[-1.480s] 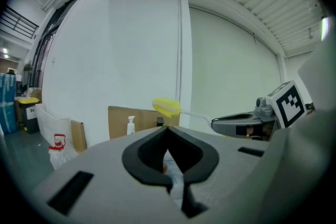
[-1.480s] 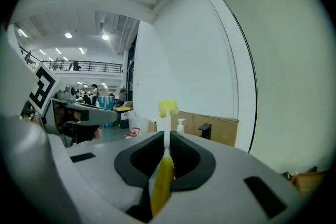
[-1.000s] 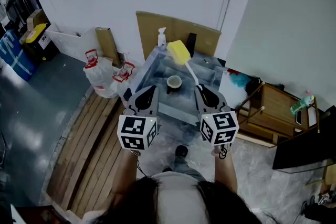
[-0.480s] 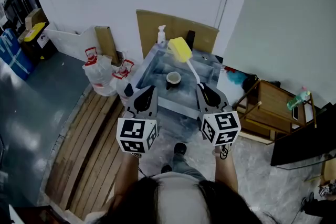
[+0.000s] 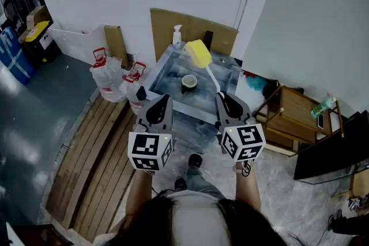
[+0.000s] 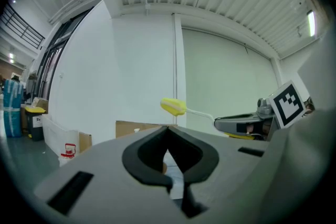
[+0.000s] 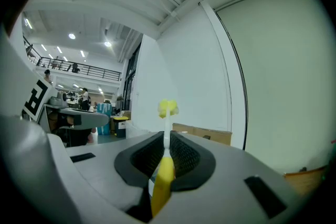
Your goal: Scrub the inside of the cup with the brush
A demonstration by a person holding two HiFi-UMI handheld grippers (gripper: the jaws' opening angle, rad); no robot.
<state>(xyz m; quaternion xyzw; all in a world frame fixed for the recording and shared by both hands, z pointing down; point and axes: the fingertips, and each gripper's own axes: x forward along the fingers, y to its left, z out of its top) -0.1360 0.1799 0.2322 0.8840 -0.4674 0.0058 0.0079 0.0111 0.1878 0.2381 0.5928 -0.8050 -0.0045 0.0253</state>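
Observation:
A dark cup (image 5: 189, 82) stands in a grey sink (image 5: 167, 69) far ahead of me in the head view. My right gripper (image 5: 223, 101) is shut on the yellow handle of a brush (image 7: 163, 178). Its white stem rises to a yellow sponge head (image 5: 199, 55), which the right gripper view shows as the brush head (image 7: 168, 108) and the left gripper view as the sponge head (image 6: 173, 107). My left gripper (image 5: 161, 105) is shut with nothing in it, its jaws meeting in the left gripper view (image 6: 167, 140). Both grippers point level, well short of the sink.
A soap bottle (image 5: 177, 35) stands at the sink's back against brown cardboard (image 5: 193, 31). White bags with red print (image 5: 112, 79) lie left of the sink. A wooden pallet (image 5: 98, 164) covers the floor at left. A wooden side table (image 5: 294, 115) stands at right.
Both grippers have moved forward together towards the sink, the brush still held in the right one. The sink and cup sit slightly higher in the head view.

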